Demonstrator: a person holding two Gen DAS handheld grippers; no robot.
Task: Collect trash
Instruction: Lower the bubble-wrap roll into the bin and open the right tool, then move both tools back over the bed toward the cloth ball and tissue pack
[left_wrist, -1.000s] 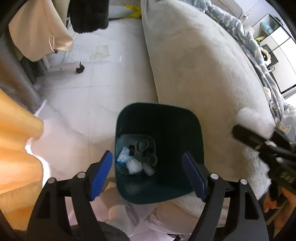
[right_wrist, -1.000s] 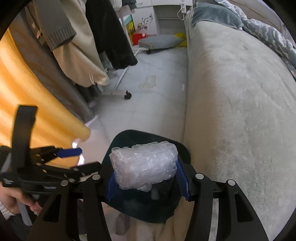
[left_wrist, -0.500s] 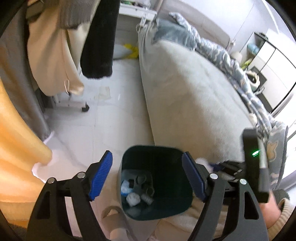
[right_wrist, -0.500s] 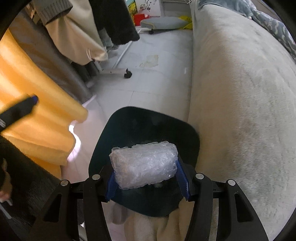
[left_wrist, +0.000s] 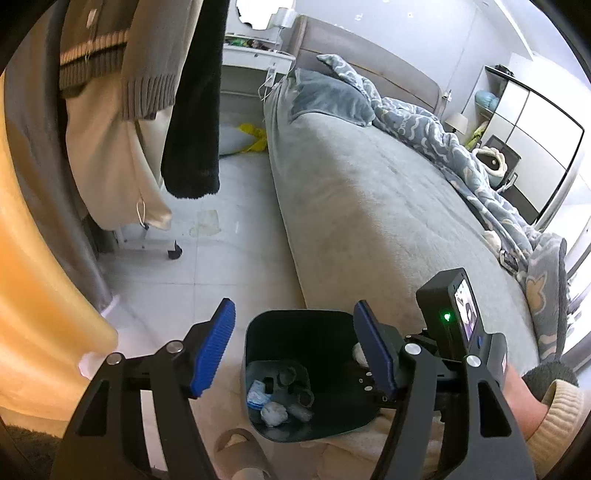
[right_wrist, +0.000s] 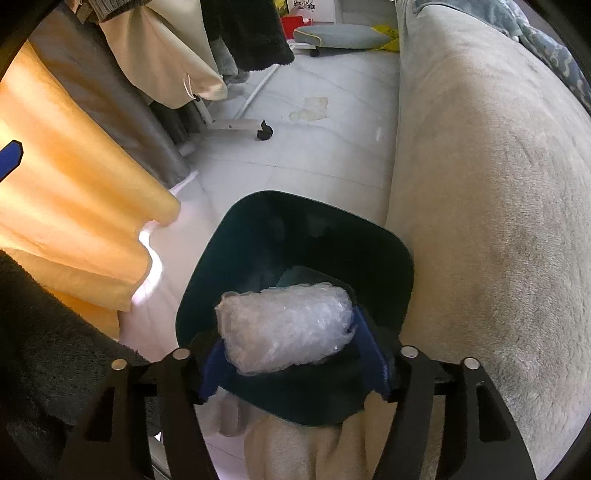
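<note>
Bubble-wrap wad (right_wrist: 284, 326) sits between right gripper (right_wrist: 293, 354) pads, directly above bin (right_wrist: 295, 236); jaws opening, grip loosening.

The trash bin (left_wrist: 306, 373) is standing on the floor (left_wrist: 221, 266), touching the side of the bed (left_wrist: 388, 221) to its right. Small pieces of trash (left_wrist: 275, 411) are lying in the bin's bottom. A bubble wrap roll (right_wrist: 286, 326) is hanging over the bin's opening, between the opening jaws of the right gripper (right_wrist: 295, 365). Left of the bin, a curtain (right_wrist: 74, 206) is hanging; behind it, clothes (left_wrist: 147, 92) are hanging over a wheeled rack base (left_wrist: 155, 245). A blanket (left_wrist: 443, 147) is lying on the bed's far side.
</note>
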